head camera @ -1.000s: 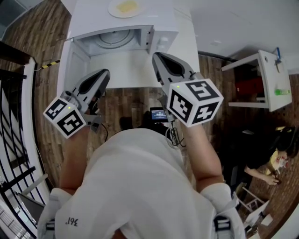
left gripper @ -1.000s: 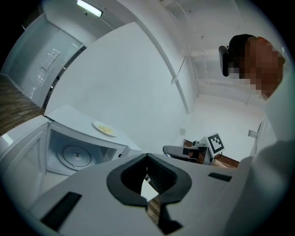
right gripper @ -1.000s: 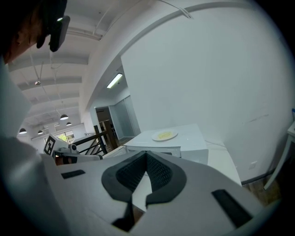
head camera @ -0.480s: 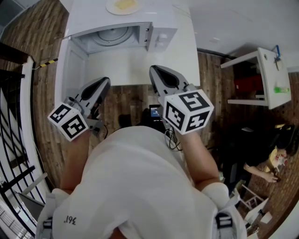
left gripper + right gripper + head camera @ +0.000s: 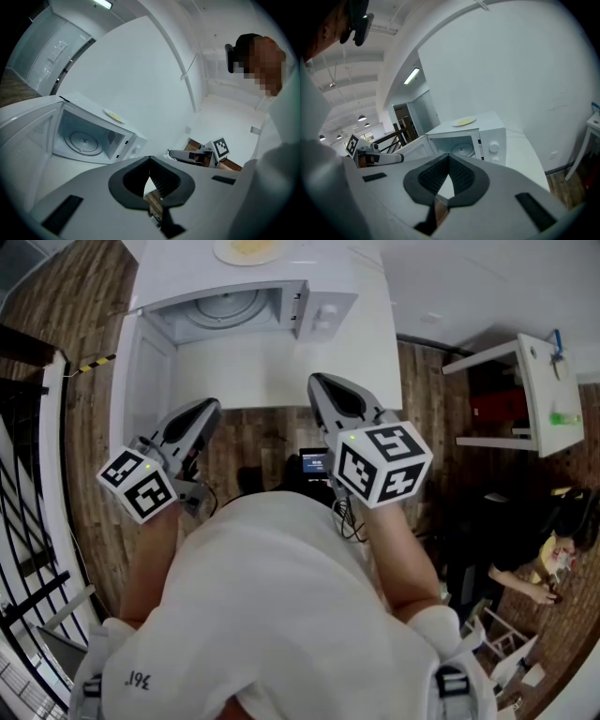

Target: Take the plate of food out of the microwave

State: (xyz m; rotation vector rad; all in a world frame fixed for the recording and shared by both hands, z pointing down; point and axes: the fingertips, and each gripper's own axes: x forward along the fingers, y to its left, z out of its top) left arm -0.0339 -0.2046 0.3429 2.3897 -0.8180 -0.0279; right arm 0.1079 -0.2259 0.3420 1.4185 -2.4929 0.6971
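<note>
So the plate [image 5: 248, 249] with the yellow food is sitting on top of the microwave [image 5: 323, 310], not inside it. The door [image 5: 141, 381] is hanging wide open on the left, and the turntable [image 5: 225, 310] is showing in the cavity.

Both grippers are hovering on the near side of the microwave, around the front edge of the white table [image 5: 253, 371], well apart from the plate. The left gripper [image 5: 202, 409] is pointing toward the open-door side and the right gripper [image 5: 319, 382] toward the knob side, so the plate is lying up ahead and roughly between the two.

Neither one is holding anything. On both, the jaws are pressing together at the tips with nothing between them. In the right gripper view the plate is showing just above the jaw tips, farther back.
</note>
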